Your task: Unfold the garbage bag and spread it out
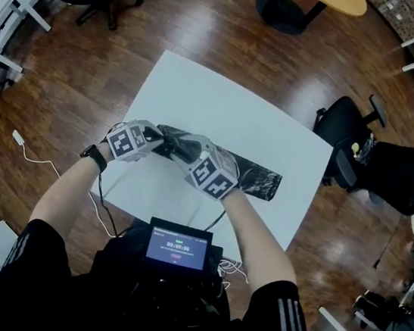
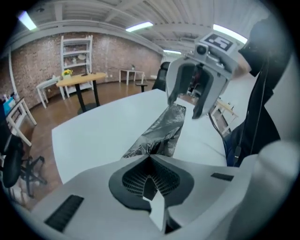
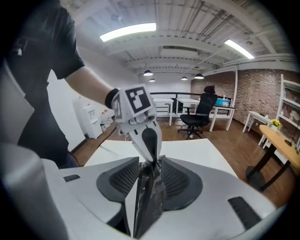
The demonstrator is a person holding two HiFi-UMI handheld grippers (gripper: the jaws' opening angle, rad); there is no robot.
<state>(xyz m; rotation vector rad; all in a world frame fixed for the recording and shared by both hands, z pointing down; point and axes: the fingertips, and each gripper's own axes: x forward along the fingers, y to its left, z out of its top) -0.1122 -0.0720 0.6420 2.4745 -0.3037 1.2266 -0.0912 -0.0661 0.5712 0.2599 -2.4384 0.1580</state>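
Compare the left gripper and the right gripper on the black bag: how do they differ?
The left gripper is shut, pinching the end of the bag; the right gripper stands open, the folded bag running between its jaws. The left gripper sits at the bag's end, the right gripper just further along. Both are over the white table.

I see the garbage bag point(image 1: 255, 177): black, shiny and crinkly, folded into a long strip, lying across the middle of the white table point(image 1: 202, 91).
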